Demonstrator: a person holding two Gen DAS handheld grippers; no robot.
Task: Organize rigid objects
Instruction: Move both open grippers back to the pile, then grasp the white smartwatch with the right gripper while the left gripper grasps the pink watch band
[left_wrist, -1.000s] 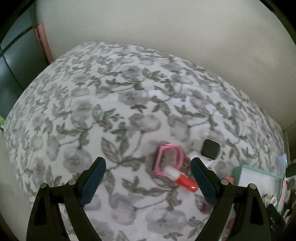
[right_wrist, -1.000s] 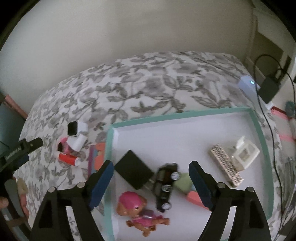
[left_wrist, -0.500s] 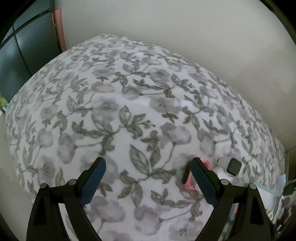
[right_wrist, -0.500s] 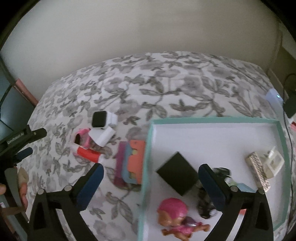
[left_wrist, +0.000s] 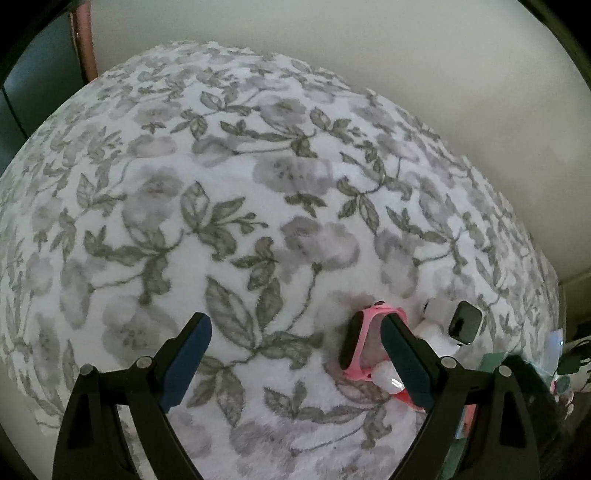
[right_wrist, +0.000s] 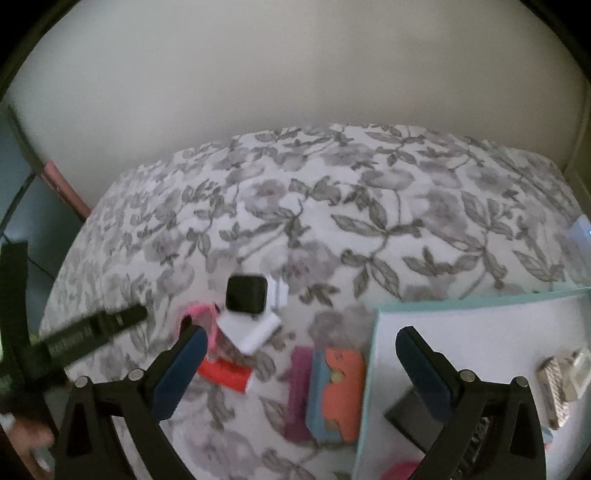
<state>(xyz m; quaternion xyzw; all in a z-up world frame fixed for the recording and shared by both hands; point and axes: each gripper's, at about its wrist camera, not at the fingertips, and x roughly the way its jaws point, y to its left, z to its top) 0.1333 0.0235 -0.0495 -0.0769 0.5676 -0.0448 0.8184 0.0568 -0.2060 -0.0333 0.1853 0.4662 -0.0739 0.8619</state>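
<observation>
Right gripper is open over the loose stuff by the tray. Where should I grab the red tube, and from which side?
Take the red tube across its red middle, coming down from above, with the right gripper turned so the jaws span its narrow width. It lies flat on the floral blanket, so probably only its long sides offer grip. Its left end is hidden behind the gripper finger, close to the pink watch, so stay toward the white end.

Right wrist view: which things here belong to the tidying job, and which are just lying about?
Job:
teal tray
smartwatch
white case
pink frame
red tube
coloured card packs

Lying about:
floral blanket
white device with a light
</observation>
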